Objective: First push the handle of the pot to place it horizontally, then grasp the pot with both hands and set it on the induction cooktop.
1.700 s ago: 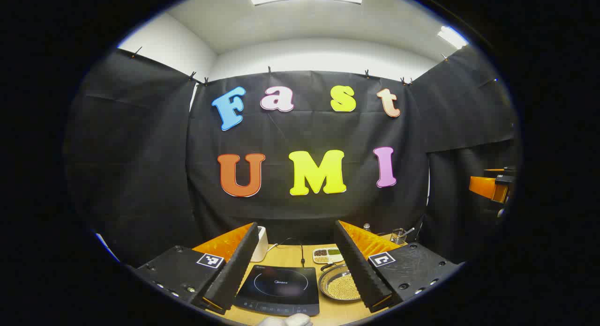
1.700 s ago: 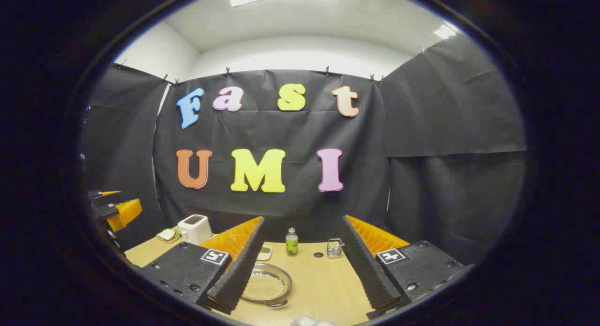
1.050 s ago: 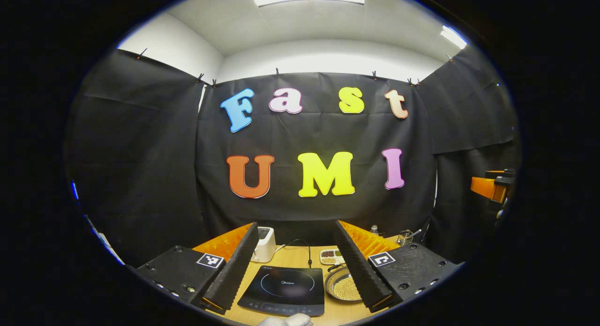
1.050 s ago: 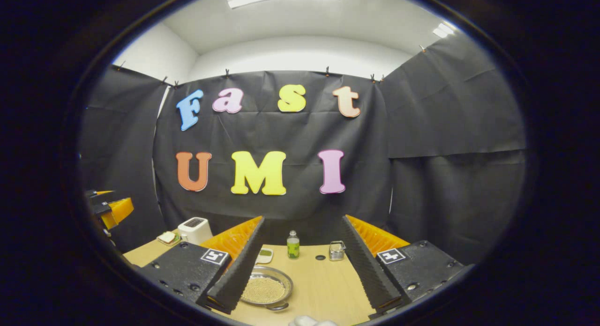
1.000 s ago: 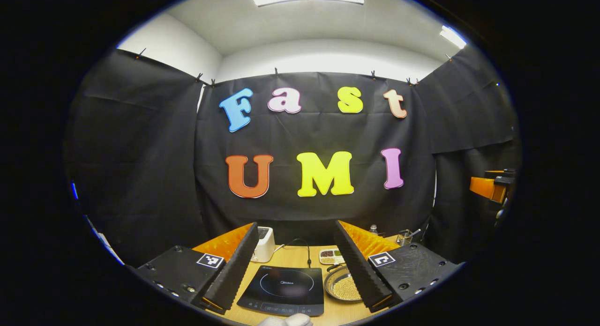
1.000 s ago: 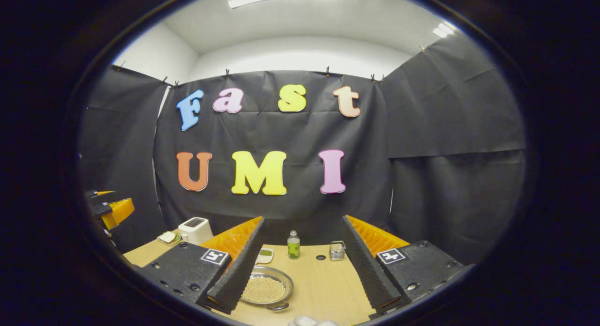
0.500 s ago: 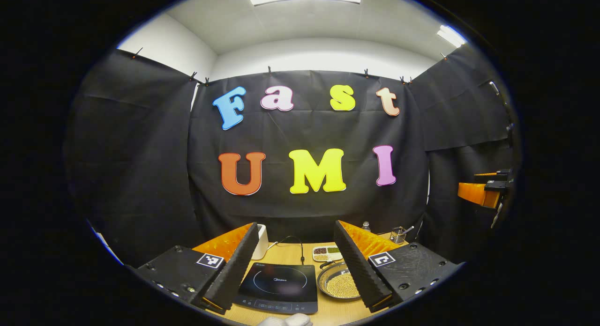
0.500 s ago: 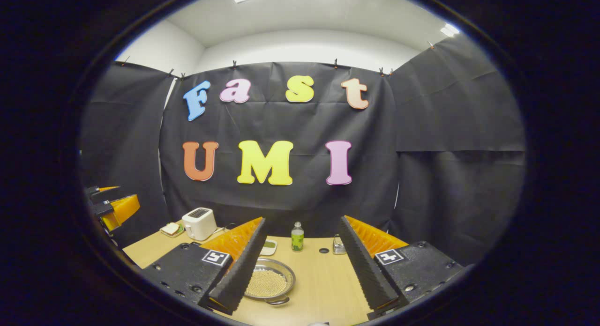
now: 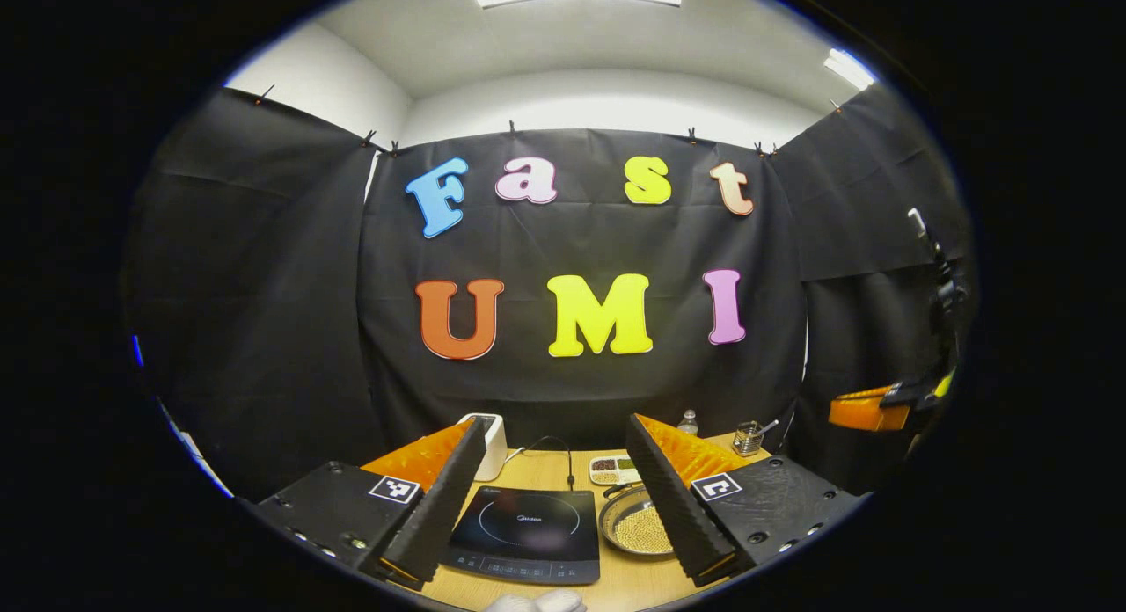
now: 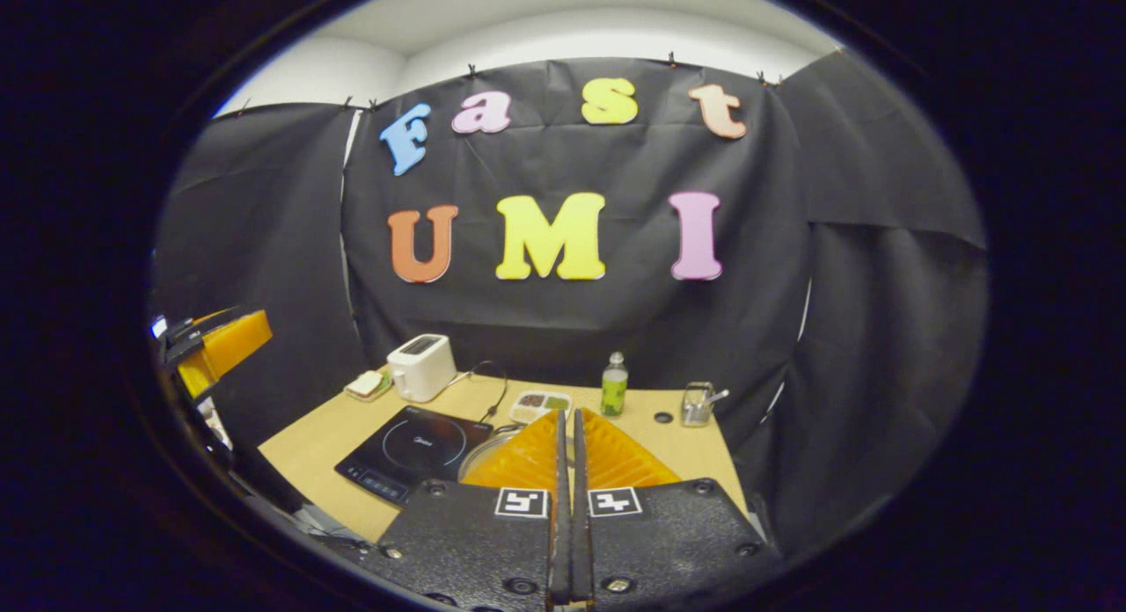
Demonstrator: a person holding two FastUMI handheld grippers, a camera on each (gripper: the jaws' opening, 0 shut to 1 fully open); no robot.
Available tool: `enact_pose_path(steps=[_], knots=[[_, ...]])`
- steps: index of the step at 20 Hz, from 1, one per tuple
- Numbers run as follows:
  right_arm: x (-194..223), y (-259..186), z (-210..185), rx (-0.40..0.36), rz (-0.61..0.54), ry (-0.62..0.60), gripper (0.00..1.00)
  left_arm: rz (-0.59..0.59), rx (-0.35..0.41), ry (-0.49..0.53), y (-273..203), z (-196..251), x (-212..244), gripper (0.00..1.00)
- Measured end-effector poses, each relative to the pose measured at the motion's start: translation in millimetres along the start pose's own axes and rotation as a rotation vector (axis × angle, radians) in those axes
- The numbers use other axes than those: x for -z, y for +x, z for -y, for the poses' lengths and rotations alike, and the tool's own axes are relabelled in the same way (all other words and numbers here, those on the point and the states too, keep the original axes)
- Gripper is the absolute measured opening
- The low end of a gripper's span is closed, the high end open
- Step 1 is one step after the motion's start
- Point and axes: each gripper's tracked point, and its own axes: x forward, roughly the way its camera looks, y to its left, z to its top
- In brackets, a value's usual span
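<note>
One pot (image 9: pixel 635 527), one cooktop (image 9: pixel 526 535), one toaster (image 10: pixel 421 367).

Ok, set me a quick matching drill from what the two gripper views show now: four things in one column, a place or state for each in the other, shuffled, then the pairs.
Things:
1. left gripper
2. right gripper
3. pot
4. toaster

Places or states:
A. fingers shut, nothing between them
B. at the table's far left, beside a small plate
C. fingers spread apart
D. on the table just right of the induction cooktop, holding small pale beans

Pairs: 1-C, 2-A, 3-D, 4-B
</note>
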Motion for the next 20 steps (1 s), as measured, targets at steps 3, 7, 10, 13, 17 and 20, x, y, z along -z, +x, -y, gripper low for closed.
enact_pose_path(steps=[3,7,10,13,17,20], knots=[[53,25,-6,-0.020,-0.116,-0.014,0.04,-0.022,-0.007,-0.003,-4,-3,10,0.96],[131,50,-19,-0.054,-0.268,-0.040,0.04,-0.041,-0.011,-0.006,-5,-6,17,0.96],[187,67,-21,-0.060,-0.385,-0.058,0.04,-0.052,-0.019,-0.012,-4,-6,20,0.96],[230,79,-27,-0.073,-0.484,-0.071,0.04,-0.061,-0.027,-0.012,-5,-7,22,0.96],[261,93,-34,-0.109,-0.556,-0.082,0.04,-0.065,-0.032,-0.014,-6,-5,24,0.96],[271,106,-42,-0.130,-0.575,-0.088,0.00,-0.076,-0.047,-0.016,-5,-9,26,0.96]])
